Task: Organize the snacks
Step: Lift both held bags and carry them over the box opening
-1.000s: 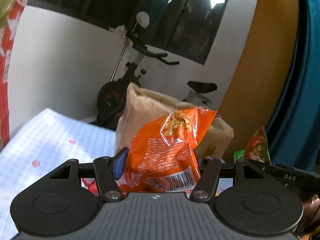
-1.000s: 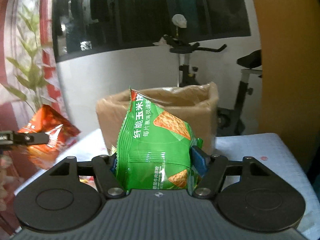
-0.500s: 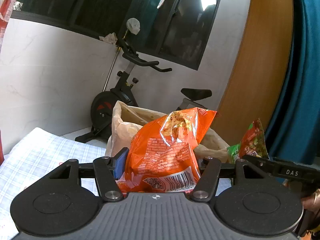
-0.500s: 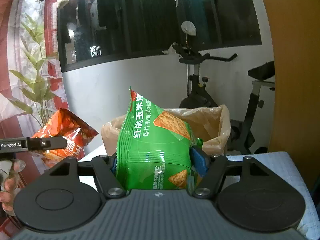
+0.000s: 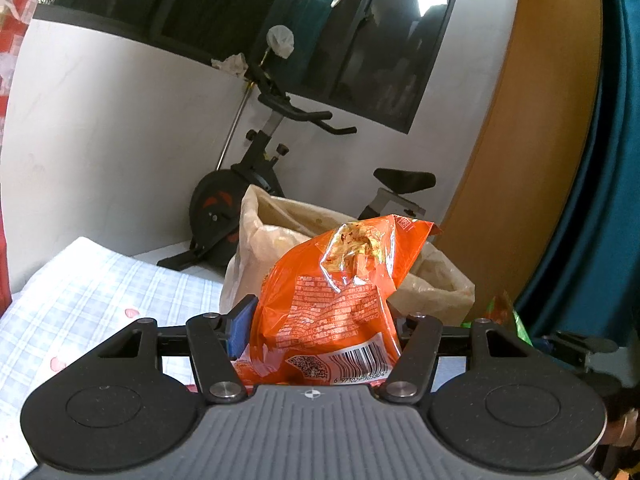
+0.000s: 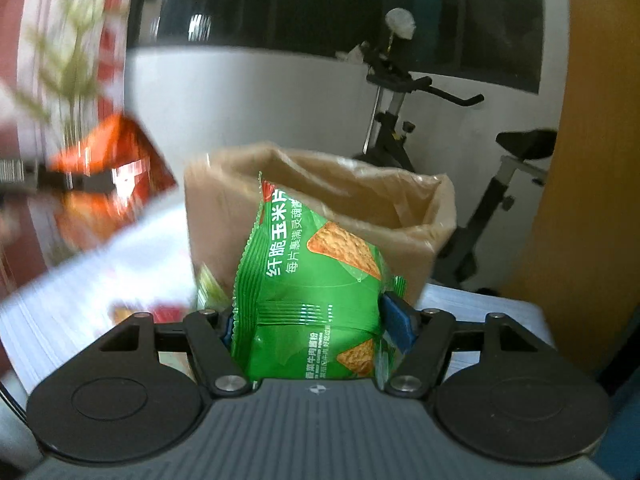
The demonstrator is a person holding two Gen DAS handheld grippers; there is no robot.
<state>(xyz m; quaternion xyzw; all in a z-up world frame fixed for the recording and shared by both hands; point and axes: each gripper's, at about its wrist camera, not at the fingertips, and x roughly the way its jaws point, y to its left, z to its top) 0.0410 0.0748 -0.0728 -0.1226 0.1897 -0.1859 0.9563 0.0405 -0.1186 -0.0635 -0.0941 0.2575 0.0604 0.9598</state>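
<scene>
Left tongs (image 5: 320,332) and right tongs (image 6: 316,320) each clamp something.

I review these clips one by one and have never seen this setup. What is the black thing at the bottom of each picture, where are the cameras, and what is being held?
No robot here: a person carries a two-finger gripper in each hand, with a fisheye camera looking along its fingers. The black shape is the gripper's own body. The left gripper is clamped on an orange snack bag; the right gripper is clamped on a green chip bag. Ahead on the checked tablecloth stands an open tan bag. An exercise bike stands behind.
</scene>
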